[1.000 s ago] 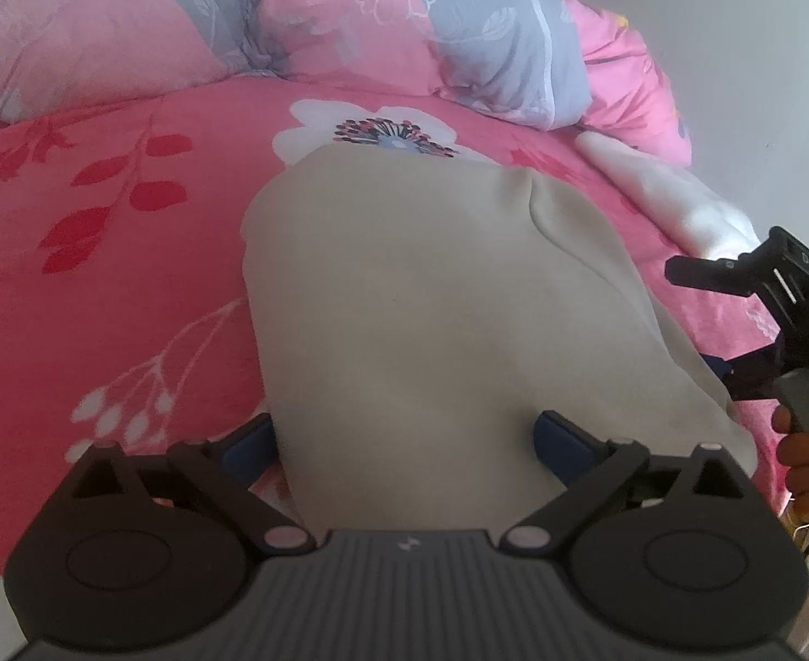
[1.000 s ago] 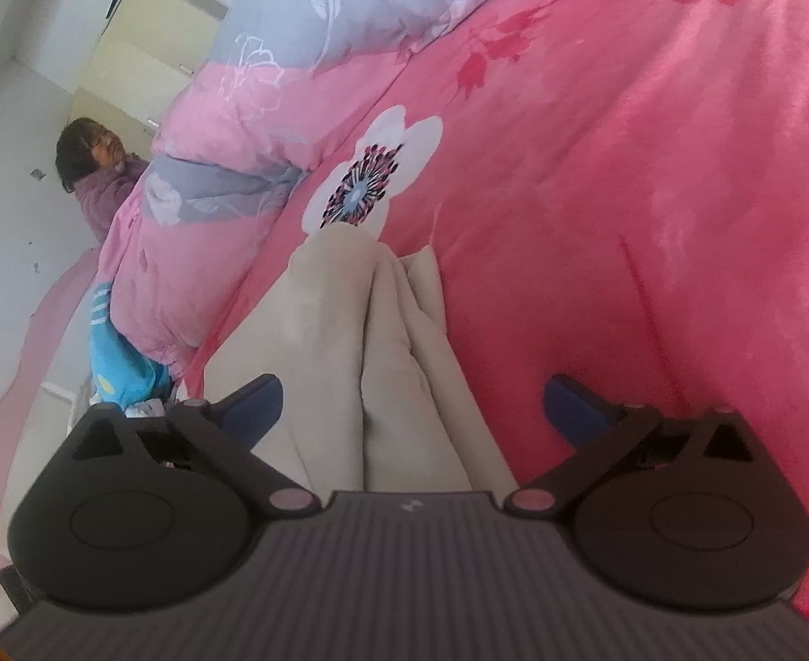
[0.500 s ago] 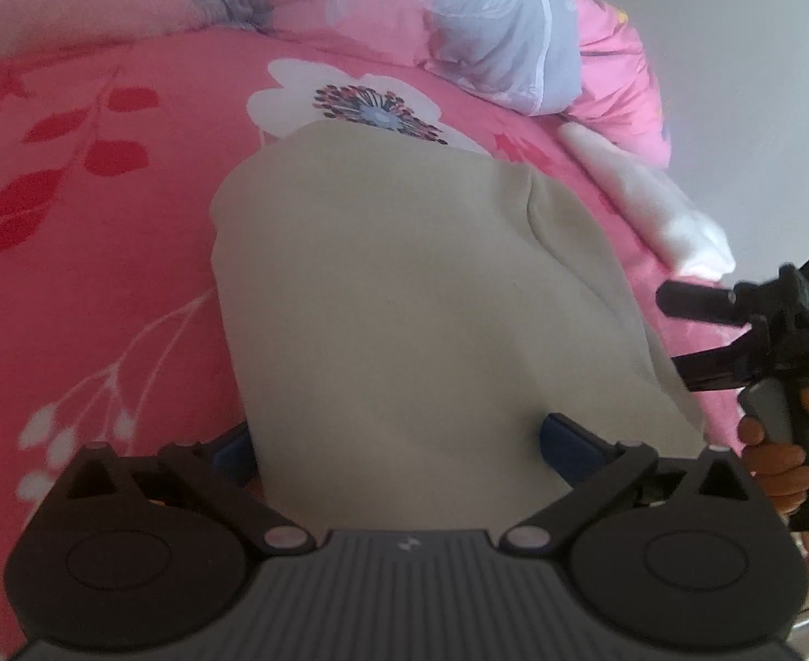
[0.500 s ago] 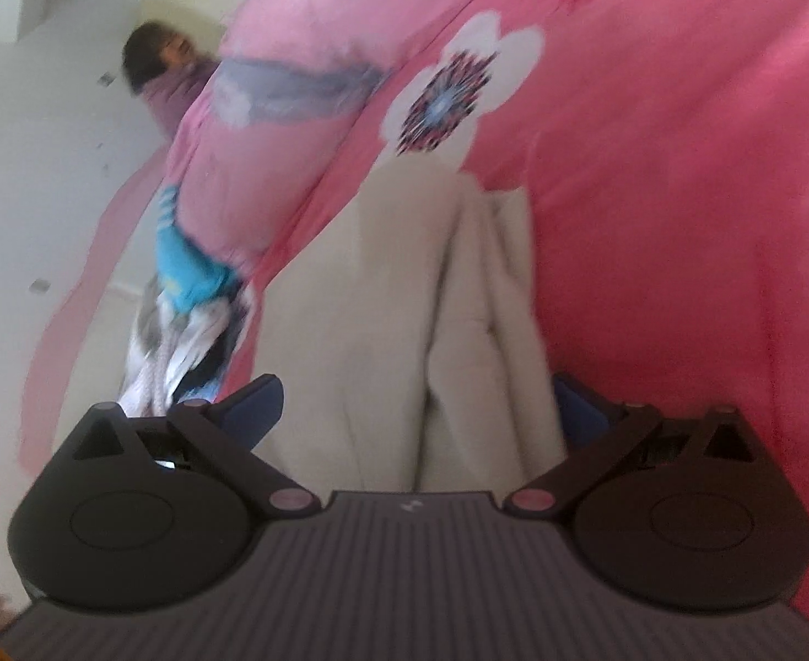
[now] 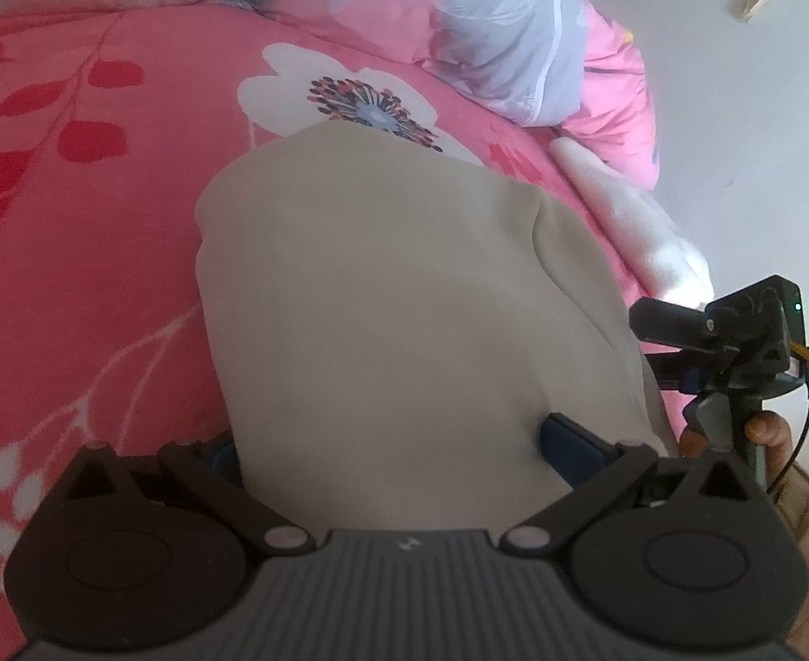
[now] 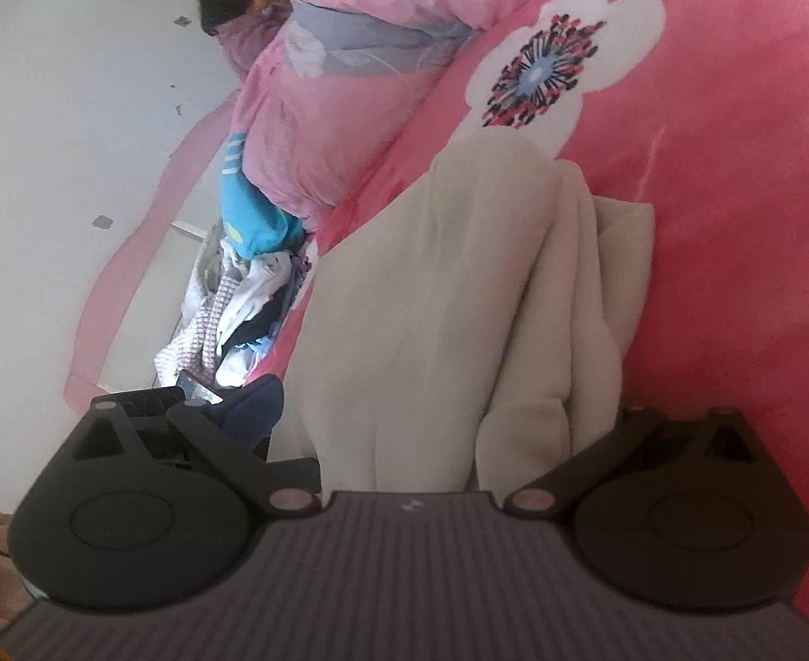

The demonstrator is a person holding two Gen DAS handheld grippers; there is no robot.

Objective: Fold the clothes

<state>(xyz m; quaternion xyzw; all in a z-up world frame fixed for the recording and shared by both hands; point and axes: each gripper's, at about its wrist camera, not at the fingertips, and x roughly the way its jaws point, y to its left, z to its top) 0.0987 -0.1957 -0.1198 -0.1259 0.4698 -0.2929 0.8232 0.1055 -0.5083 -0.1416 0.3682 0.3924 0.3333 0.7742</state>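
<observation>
pink floral bedspread [image 5: 74, 275] underneath. my left claw [image 5: 393, 440] spread, straddling near end of beige garment [image 5: 382, 286]; my right claw [image 6: 448, 418] spread too, at garment's right edge. long axis runs away from me toward white flower print [image 5: 344, 99]. garment smooth on top, layered folds along right side.

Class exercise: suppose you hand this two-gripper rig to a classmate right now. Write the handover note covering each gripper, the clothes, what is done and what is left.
Left gripper: fingers wide apart, straddling the near edge of the beige garment, not clamped.
Right gripper: fingers also apart, either side of the garment's bunched side folds.
The garment lies on the pink floral bedspread, already folded into a compact stack.
A white cloth lies at the bed's edge; unsorted clothes are piled beside the bed.
Left: tidy the uneven folds, then fold the rest.
</observation>
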